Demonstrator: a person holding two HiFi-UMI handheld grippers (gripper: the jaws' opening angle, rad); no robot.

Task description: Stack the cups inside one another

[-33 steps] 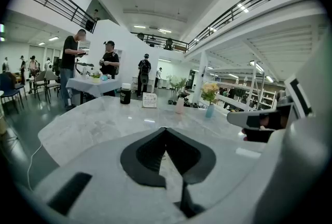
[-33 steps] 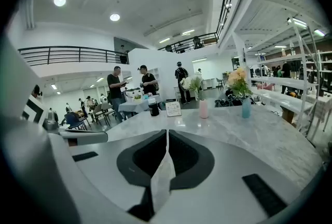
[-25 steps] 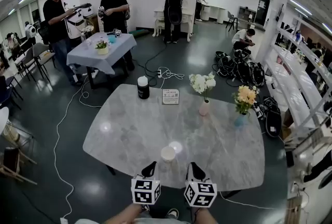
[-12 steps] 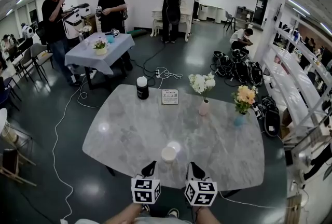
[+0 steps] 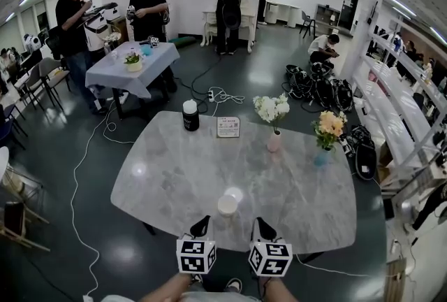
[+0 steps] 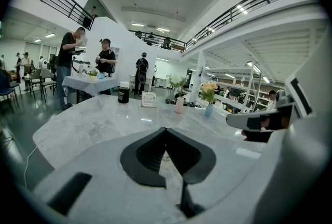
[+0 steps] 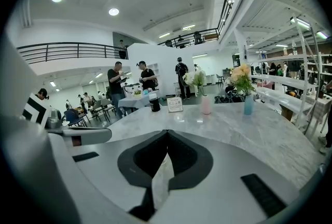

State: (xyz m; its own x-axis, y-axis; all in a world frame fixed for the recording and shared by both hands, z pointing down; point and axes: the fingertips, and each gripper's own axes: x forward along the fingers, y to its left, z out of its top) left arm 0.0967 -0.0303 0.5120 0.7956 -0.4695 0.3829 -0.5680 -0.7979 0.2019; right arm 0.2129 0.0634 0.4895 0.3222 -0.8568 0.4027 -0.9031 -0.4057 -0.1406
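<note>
Our white cup (image 5: 227,205) stands upright by the marble table's (image 5: 174,175) near edge, ahead and between the left gripper (image 5: 201,226) and right gripper (image 5: 264,229). Both are clenched, empty and about equally near.

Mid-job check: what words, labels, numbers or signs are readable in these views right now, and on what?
Sign card: printed, but too small to read.
Black jar: any label is too small to read.
Marker cubes: square patterns only, no words.
No text here can be read.
</note>
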